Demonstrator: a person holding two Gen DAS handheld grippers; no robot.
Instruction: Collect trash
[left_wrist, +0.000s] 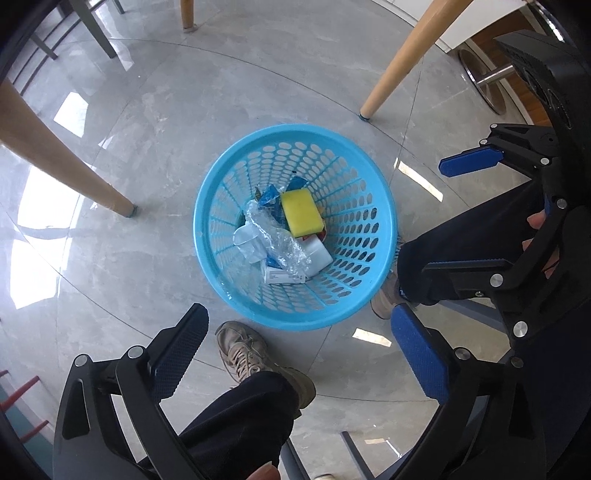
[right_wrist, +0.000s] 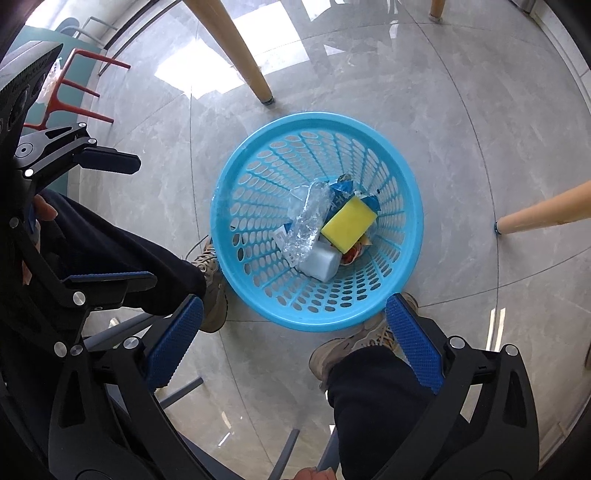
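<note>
A light blue perforated trash basket (left_wrist: 221, 192) stands on the grey tiled floor; it also shows in the right wrist view (right_wrist: 406, 177). Inside lie a yellow sponge (left_wrist: 300, 212) (right_wrist: 349, 221), a crumpled clear plastic bottle (left_wrist: 275, 240) (right_wrist: 308, 221), blue wrappers (left_wrist: 269, 195) (right_wrist: 341, 188) and a white box (left_wrist: 319, 256) (right_wrist: 319, 264). My left gripper (left_wrist: 299, 354) is open and empty, high above the basket's near side. My right gripper (right_wrist: 291, 339) is open and empty, also above the basket. Each gripper shows in the other's view, open: right (left_wrist: 450, 214), left (right_wrist: 140, 221).
Wooden table legs (left_wrist: 399, 62) (left_wrist: 55, 155) (right_wrist: 236, 51) (right_wrist: 546, 214) stand around the basket. The person's legs and beige shoes (left_wrist: 255, 358) (right_wrist: 354, 347) are on the near side of it. A red chair (right_wrist: 77, 92) stands at the left, a metal stool base (left_wrist: 484, 81) at the right.
</note>
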